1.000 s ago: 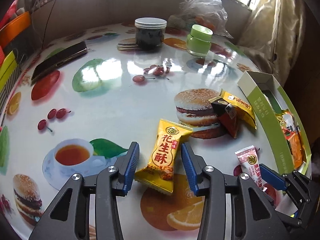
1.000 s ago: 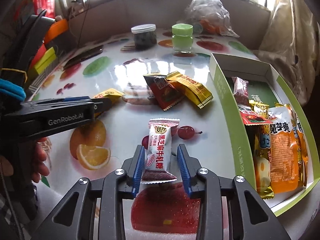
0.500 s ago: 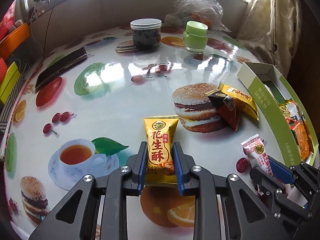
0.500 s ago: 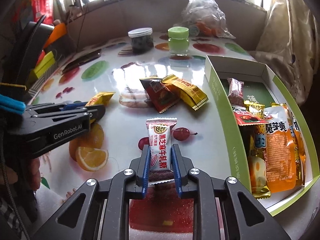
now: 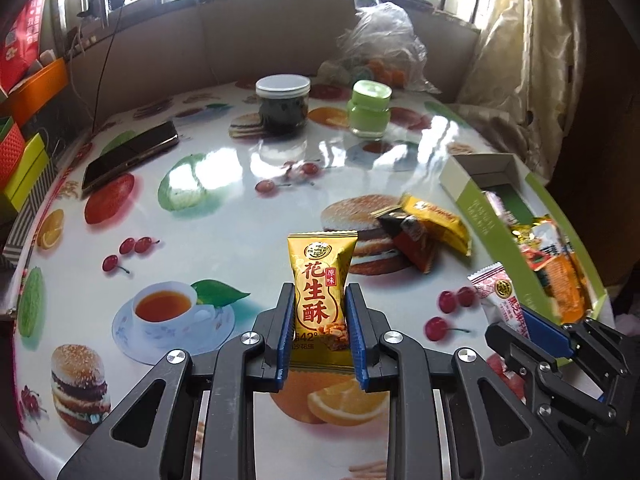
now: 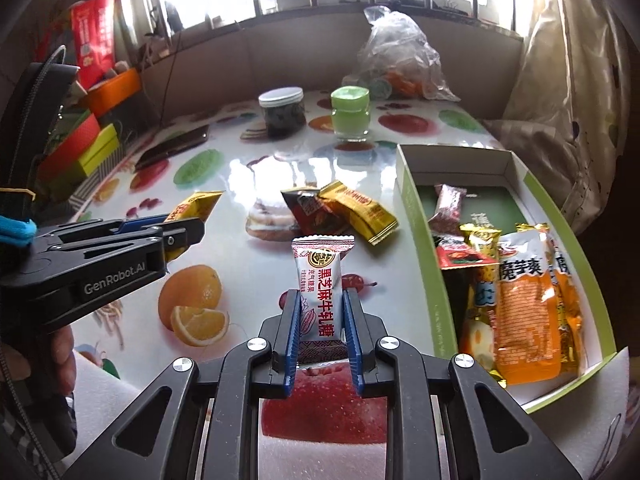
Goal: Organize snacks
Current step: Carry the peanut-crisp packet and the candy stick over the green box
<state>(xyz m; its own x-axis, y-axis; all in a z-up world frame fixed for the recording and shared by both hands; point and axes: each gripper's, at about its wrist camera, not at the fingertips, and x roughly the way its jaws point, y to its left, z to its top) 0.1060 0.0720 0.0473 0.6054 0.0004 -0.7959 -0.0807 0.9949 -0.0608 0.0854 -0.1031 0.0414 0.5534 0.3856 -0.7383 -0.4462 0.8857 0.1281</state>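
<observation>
My left gripper [image 5: 320, 300] is shut on a yellow peanut-crisp packet [image 5: 320, 280] and holds it upright above the table. My right gripper [image 6: 320, 304] is shut on a white sesame-nougat packet [image 6: 320, 288], also lifted. The right gripper shows in the left wrist view [image 5: 532, 328], and the left gripper in the right wrist view [image 6: 176, 228]. A dark red packet [image 6: 312, 212] and a yellow packet [image 6: 360, 210] lie together on the table. The green-rimmed box [image 6: 424, 248] at the right holds several snacks.
A dark jar with a white lid [image 5: 283, 106] and a green-lidded jar [image 5: 370, 110] stand at the back. A phone [image 5: 130, 156] lies at the back left. A plastic bag [image 5: 384, 44] sits behind the jars. Coloured boxes [image 6: 92, 148] line the left edge.
Both grippers closed on their packets and lifted them off the table. The views now sit higher and tilt up toward the window.
</observation>
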